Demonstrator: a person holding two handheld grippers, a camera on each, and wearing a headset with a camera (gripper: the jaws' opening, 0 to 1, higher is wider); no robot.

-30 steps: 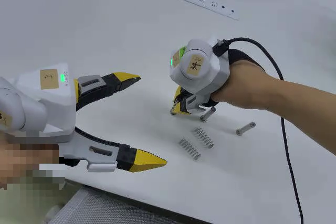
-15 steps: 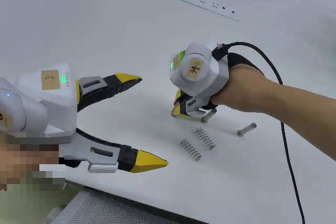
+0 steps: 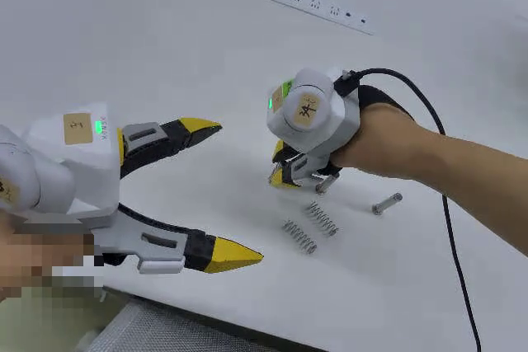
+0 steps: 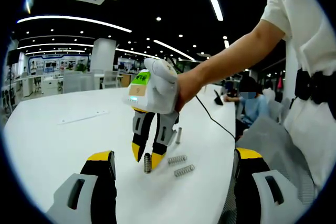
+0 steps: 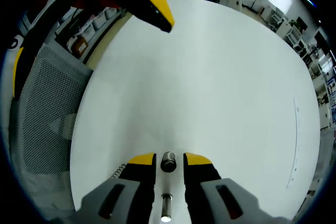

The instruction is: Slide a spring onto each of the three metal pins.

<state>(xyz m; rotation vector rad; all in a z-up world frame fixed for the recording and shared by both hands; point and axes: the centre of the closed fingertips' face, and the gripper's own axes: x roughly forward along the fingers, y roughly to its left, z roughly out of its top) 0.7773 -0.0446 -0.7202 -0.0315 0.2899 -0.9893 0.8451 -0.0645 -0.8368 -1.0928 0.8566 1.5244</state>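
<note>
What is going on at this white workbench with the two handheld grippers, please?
A person holds a two-jaw gripper in each hand. The right gripper has its yellow-tipped jaws close on either side of an upright metal pin that already wears a coiled spring; whether they pinch it is unclear. On the white table lie two loose silver coil springs, the nearer spring and the farther spring, with a bare metal pin beyond. The left gripper hovers wide open, empty.

Yellow-tipped left hand-held gripper [image 3: 239,191], white table [image 3: 165,55]
</note>
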